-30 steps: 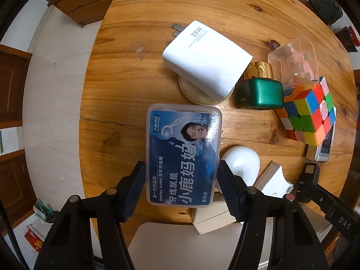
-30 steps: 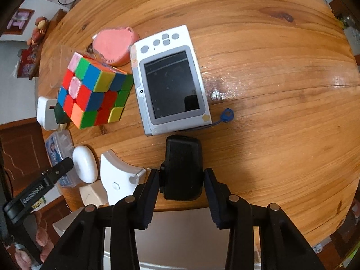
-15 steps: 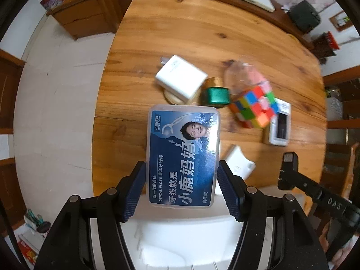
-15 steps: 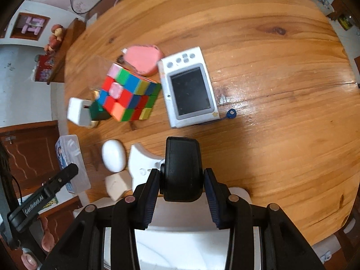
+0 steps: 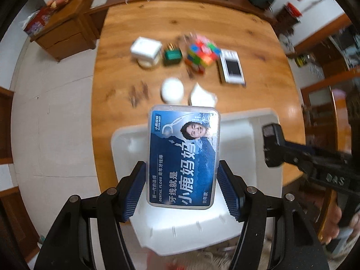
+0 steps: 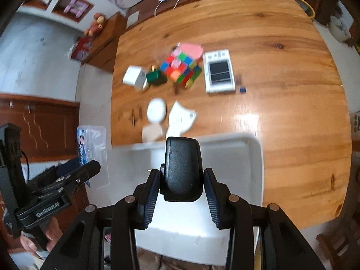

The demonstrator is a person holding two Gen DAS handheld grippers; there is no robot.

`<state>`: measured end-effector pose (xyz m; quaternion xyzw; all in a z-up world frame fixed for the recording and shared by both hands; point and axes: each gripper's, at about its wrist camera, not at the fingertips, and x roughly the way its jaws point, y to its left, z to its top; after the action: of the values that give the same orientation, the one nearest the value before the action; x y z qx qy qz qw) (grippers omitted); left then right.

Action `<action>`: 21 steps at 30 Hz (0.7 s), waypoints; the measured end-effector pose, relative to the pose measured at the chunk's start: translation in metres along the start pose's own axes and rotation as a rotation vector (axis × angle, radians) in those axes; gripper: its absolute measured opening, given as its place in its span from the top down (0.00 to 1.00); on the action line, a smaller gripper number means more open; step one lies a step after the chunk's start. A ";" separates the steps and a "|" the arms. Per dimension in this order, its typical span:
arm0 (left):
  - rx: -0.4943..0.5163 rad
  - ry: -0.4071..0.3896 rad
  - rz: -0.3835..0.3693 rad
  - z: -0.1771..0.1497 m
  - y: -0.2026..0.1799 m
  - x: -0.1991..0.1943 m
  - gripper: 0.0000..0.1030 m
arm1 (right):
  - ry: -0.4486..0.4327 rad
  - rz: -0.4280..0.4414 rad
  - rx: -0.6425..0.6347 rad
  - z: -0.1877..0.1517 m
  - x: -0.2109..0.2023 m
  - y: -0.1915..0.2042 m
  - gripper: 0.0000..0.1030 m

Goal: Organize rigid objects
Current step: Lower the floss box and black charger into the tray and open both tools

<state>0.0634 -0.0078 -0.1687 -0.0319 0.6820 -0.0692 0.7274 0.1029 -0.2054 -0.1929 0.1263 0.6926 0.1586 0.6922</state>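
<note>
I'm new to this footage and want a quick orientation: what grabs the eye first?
The blue dental floss box, clamped in the left gripper above the white bin. Beside it the right gripper holds a black device over the same bin. The colourful cube stands out on the table.

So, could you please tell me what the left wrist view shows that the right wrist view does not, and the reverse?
Only the left wrist view shows the printed blue face of the dental floss box, clamped in the left gripper.

Only the right wrist view shows the black block face-on, clamped in the right gripper, plus a tan block near the bin's far rim.

Both show the white bin below the grippers and, blurred on the wooden table, the colour cube, white charger, green item, white handheld device and white oval case.
</note>
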 end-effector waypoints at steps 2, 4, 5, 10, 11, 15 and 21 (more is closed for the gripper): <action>0.022 0.016 0.007 -0.012 -0.005 0.010 0.35 | 0.021 -0.013 -0.016 -0.015 0.009 -0.001 0.61; 0.049 0.048 0.024 -0.024 -0.007 0.027 0.35 | 0.041 -0.022 -0.020 -0.028 0.017 -0.006 0.61; 0.065 0.061 0.033 -0.029 -0.008 0.037 0.35 | 0.059 -0.032 -0.012 -0.033 0.026 -0.011 0.61; 0.096 0.055 0.082 -0.045 -0.005 0.074 0.35 | 0.090 -0.101 0.000 -0.046 0.065 -0.030 0.61; 0.091 0.059 0.092 -0.047 -0.003 0.083 0.35 | 0.087 -0.122 -0.002 -0.046 0.074 -0.033 0.61; 0.075 0.058 0.097 -0.052 0.001 0.107 0.35 | 0.059 -0.224 -0.032 -0.045 0.094 -0.036 0.61; 0.101 0.023 0.146 -0.054 -0.004 0.120 0.35 | 0.010 -0.308 -0.140 -0.040 0.105 -0.016 0.61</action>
<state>0.0166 -0.0268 -0.2901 0.0554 0.6866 -0.0508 0.7231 0.0625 -0.1803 -0.2963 -0.0309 0.6945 0.0991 0.7119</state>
